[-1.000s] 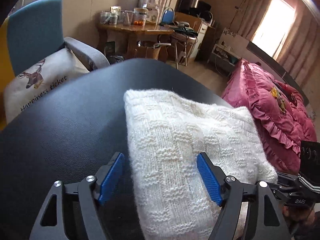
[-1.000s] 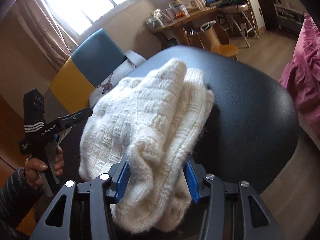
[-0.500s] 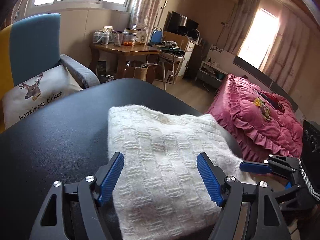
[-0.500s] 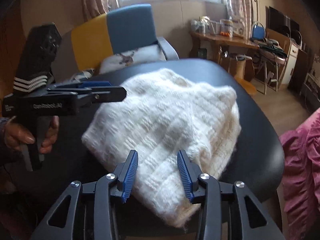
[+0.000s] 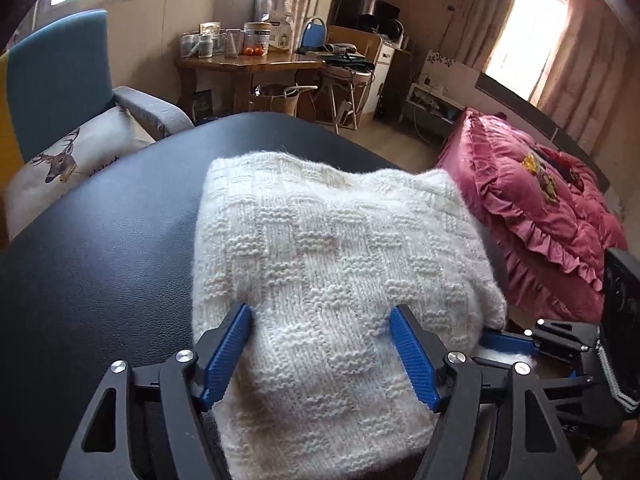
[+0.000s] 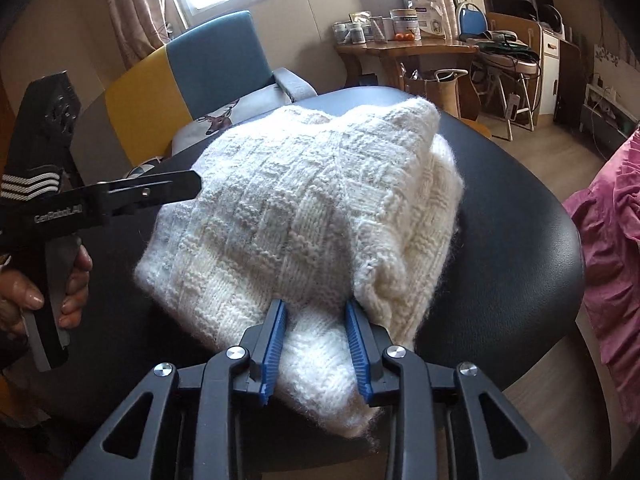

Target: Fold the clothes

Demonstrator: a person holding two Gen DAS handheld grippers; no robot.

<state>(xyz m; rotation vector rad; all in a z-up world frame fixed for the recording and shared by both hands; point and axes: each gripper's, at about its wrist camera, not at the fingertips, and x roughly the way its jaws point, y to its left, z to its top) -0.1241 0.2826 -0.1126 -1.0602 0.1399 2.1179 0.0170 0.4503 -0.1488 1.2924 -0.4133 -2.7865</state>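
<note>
A white knitted sweater (image 5: 332, 272) lies folded into a thick pad on the round black table (image 5: 100, 248). My left gripper (image 5: 320, 340) is over its near edge. Its jaws are wide and opening, and the knit lies between and under the blue pads without being pinched. In the right wrist view, my right gripper (image 6: 316, 340) is at the sweater's (image 6: 304, 208) near corner. Its jaws are closing, and a fold of the lower layer fills the gap between both pads. The left gripper (image 6: 188, 190) reaches in from the left, held by a hand (image 6: 24, 296).
A blue and yellow armchair (image 5: 56, 76) with a deer cushion (image 5: 64, 160) stands past the table's left side. A pink ruffled bed (image 5: 540, 216) is close on the right. A cluttered wooden table (image 5: 248, 64) and folding chairs stand further back.
The right gripper let go of the thick bundle, swung round and drew its jaws in on the sweater's near corner. The left gripper slid across the sweater, which now lies flatter.
</note>
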